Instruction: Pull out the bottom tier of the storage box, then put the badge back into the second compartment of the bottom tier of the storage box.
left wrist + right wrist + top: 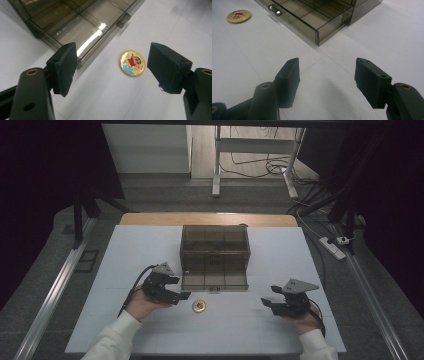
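At the left of the high view, the left gripper (184, 295) sits in the person's left hand (140, 305) above the white table (150, 245), its jaws pointing right toward the badge (199, 307). Its cable loops off the back toward the table's near edge. In the left gripper view its jaws stand wide apart with nothing between the pads (65, 67); the table shows bare in the gap, and the badge (132, 62) lies flat on the table beyond, nearer the right-hand jaw but apart from it.

The badge is round, yellow-rimmed, with a cartoon figure in red on its face. It rests on the table just in front of the drawer (215, 279), near its handle, between the two grippers and closer to the left one.

The drawer is pulled out of a smoky see-through box (215, 242) that stands mid-table. Dividers split the drawer into compartments, and those that can be seen hold nothing. Its two-knob handle (123, 20) sticks out toward the person.

At the right, the right gripper (264, 302) sits in the right hand (305, 317), jaws pointing left, well apart from the badge and off the drawer's right front corner. In the right gripper view its jaws are spread, with only bare table between the pads (290, 80); the drawer (317, 22) corner lies ahead and the badge (238, 16) far up at the left.
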{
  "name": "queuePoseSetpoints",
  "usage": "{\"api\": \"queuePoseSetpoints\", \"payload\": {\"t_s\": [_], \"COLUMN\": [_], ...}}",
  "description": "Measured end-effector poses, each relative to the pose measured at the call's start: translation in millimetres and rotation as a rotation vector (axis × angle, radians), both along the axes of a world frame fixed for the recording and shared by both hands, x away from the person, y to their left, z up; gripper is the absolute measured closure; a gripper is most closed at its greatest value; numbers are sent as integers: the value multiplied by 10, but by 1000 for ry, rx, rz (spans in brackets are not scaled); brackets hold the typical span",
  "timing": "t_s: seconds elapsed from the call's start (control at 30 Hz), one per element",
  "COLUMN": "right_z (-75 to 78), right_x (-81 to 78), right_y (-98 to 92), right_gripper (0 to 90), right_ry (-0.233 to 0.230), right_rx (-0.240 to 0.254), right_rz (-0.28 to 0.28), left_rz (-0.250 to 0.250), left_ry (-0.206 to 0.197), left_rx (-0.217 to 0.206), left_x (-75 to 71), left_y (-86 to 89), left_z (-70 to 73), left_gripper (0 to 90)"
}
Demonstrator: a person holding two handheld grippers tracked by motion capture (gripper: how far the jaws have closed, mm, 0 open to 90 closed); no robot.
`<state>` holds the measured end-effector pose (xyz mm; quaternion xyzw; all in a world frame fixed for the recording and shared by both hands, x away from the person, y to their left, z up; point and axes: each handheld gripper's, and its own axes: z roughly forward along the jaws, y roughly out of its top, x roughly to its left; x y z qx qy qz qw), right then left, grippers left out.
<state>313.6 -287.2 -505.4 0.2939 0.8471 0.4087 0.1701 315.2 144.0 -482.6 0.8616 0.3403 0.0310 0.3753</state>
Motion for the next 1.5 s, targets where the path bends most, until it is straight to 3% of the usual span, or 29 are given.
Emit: {"api": "queuePoseSetpoints", "payload": {"t_s": [0.47, 1.5], "right_z": [-14, -40], "right_x": [26, -6], "right_y": [4, -11], "right_gripper": [365, 351], "right_ry": [2, -1], "right_rx": [-8, -25], "right_rz": [7, 7], "left_rz": [-41, -162], "left_ry": [2, 45], "left_rx": [54, 172], "left_x": [-28, -27], "left_y": [-125, -474], "left_z": [23, -161], "left_gripper": [213, 187]}}
